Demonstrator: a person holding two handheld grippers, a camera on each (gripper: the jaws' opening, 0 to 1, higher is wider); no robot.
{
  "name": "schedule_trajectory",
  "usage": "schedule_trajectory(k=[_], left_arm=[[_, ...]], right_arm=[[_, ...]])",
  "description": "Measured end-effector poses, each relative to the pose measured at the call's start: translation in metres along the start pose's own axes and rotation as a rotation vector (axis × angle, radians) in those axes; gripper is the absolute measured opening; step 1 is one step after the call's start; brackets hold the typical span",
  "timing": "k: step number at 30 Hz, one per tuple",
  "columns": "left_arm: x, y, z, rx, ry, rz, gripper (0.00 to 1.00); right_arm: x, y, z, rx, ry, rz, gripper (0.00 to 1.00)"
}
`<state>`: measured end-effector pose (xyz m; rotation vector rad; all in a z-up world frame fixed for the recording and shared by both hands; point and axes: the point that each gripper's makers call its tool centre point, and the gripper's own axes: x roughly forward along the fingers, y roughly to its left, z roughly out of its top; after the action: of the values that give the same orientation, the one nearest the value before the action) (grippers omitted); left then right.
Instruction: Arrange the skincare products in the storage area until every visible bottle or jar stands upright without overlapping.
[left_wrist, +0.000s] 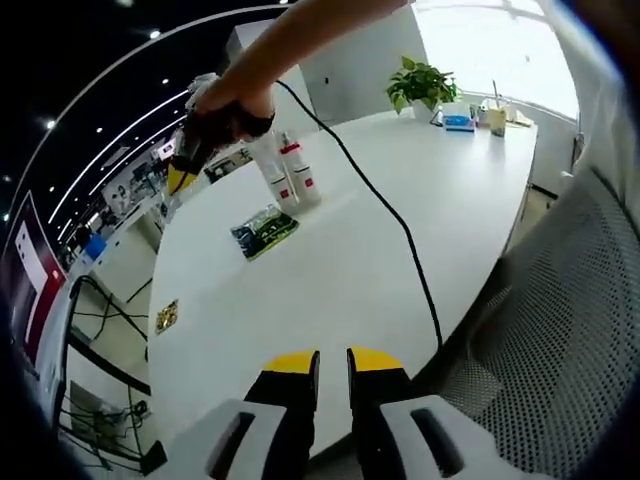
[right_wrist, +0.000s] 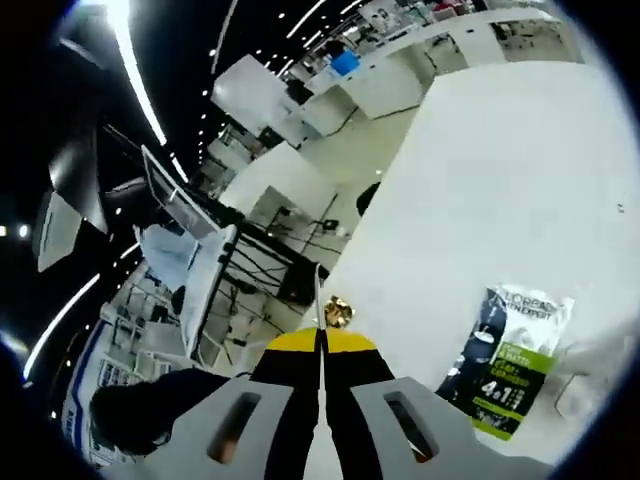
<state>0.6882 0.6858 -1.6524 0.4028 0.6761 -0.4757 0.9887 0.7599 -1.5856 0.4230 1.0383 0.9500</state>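
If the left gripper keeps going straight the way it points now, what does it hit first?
Mostly bare white table. Straight ahead of the left gripper the first item looks like the green-and-black sachet, slightly left of its line, with the two upright bottles behind. Depth is unclear.

- The surface (left_wrist: 330, 270) is seen as smooth white laminate with a faint sheen under the window light.
- The two bottles (left_wrist: 290, 175) are seen as pale, smooth plastic with red labels.
- The sachet (right_wrist: 507, 362) is seen as glossy printed film, dark and green, with creases that catch light.
- The left gripper (left_wrist: 332, 372) is seen in matt white plastic, its jaws tipped with yellow, dull pads.
- The cable (left_wrist: 395, 215) is seen as a black, rubbery sheath.
- The chair back (left_wrist: 570, 330) is seen as perforated grey mesh, rough in texture.
- A small gold-coloured, shiny object (right_wrist: 337, 313) is seen at the surface edge.
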Motion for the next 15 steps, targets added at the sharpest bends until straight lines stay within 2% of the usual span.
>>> schedule_trajectory(k=[2, 4, 6, 10, 12, 15], left_arm=[[0.000, -0.001, 0.000, 0.002, 0.003, -0.003, 0.12], [0.000, -0.001, -0.001, 0.002, 0.009, -0.004, 0.12], [0.000, -0.001, -0.001, -0.001, 0.009, 0.000, 0.12], [0.000, 0.000, 0.000, 0.000, 0.004, 0.005, 0.12], [0.000, 0.000, -0.002, 0.000, 0.011, 0.004, 0.12], [0.000, 0.000, -0.003, -0.001, 0.016, 0.005, 0.12]], right_arm=[[0.007, -0.008, -0.006, 0.027, 0.006, -0.025, 0.00], [0.015, -0.020, -0.003, 0.080, -0.040, -0.057, 0.00], [0.021, -0.034, -0.006, 0.079, -0.037, -0.097, 0.00], [0.026, -0.056, -0.007, 0.164, -0.065, -0.145, 0.00], [0.031, -0.073, -0.009, 0.162, -0.049, -0.178, 0.00], [0.037, -0.087, -0.017, 0.179, -0.036, -0.207, 0.00]])
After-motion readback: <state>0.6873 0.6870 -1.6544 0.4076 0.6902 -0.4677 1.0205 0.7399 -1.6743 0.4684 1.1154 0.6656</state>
